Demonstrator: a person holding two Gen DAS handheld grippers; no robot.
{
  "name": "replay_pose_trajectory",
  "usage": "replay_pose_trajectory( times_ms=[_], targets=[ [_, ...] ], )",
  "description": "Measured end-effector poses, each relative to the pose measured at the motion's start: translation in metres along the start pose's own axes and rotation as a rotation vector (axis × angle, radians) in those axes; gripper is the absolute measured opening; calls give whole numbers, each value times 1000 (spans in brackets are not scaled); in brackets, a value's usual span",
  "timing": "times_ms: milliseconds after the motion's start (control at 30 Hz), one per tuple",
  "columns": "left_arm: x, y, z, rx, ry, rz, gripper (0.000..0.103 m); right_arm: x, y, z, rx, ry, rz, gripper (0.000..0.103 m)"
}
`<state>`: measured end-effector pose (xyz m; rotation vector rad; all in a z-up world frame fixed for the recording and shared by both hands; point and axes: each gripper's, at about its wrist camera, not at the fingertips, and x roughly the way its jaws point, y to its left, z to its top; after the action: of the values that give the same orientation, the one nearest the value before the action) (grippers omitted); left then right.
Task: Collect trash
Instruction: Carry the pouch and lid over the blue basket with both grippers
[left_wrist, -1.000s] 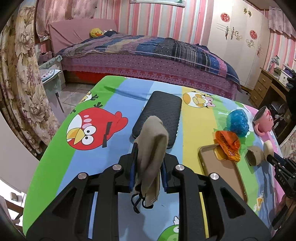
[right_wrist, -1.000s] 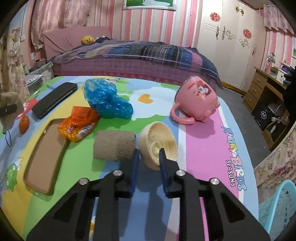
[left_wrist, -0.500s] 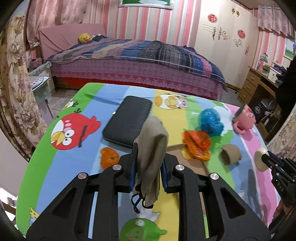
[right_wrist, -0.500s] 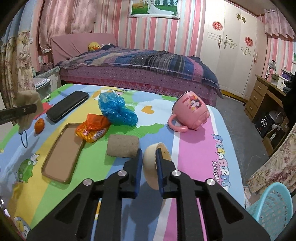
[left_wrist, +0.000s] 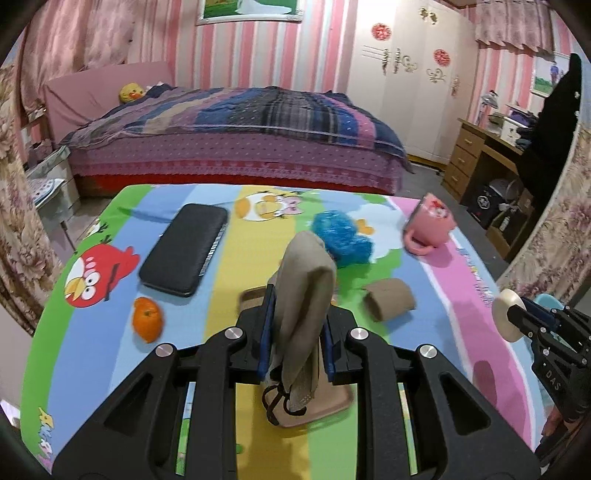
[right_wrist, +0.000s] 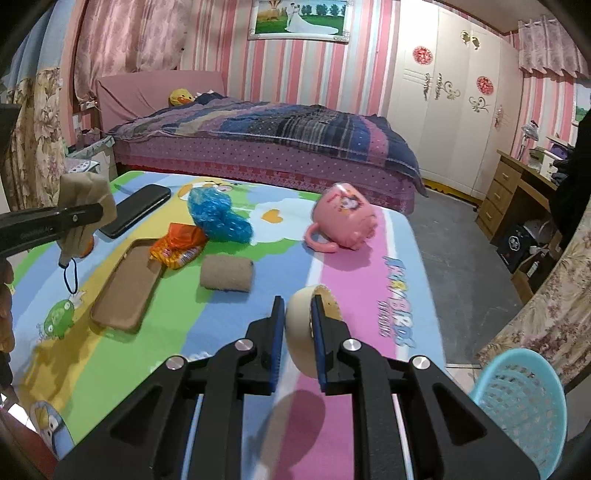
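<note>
My left gripper (left_wrist: 297, 325) is shut on a beige face mask (left_wrist: 304, 295) with black ear loops, held above the table; it also shows in the right wrist view (right_wrist: 86, 206). My right gripper (right_wrist: 298, 317) is shut on a cream tape roll (right_wrist: 299, 332), lifted above the table's pink stripe; the roll also shows in the left wrist view (left_wrist: 508, 319). On the table lie a blue crumpled bag (right_wrist: 218, 216), an orange snack wrapper (right_wrist: 177, 247) and a brown cardboard roll (right_wrist: 227, 273).
A light-blue plastic basket (right_wrist: 524, 398) stands on the floor at the table's right. On the cartoon tablecloth (right_wrist: 229, 332) lie a pink mug (right_wrist: 343, 219) on its side, a black case (left_wrist: 184, 249), a brown phone case (right_wrist: 127, 284) and an orange (left_wrist: 147, 323).
My right gripper closed on the tape roll and lifted it off the table, moving back and right. My left gripper carried the mask to the right over the table.
</note>
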<state>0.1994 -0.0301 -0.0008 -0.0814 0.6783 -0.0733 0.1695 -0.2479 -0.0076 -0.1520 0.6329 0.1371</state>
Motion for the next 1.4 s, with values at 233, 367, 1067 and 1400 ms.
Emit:
replay_pose_trajectory(
  times_ms=[233,367,1067,1400],
  targets=[
    [0,-37,-2,47,5,-44,20,-32,-31,-13,22,-13,-36,15],
    [-1,-60,-7,76,6,-76,20,-50,-54,-22,46,-19,-81,15],
    [-21,-183,-41,233,4,-325,20,-106,-193,-90,234,-16,-272,15],
    [-12,-258,-49,295,32,-408,20,-114,-227,-108,291,-24,-318,15]
  ],
)
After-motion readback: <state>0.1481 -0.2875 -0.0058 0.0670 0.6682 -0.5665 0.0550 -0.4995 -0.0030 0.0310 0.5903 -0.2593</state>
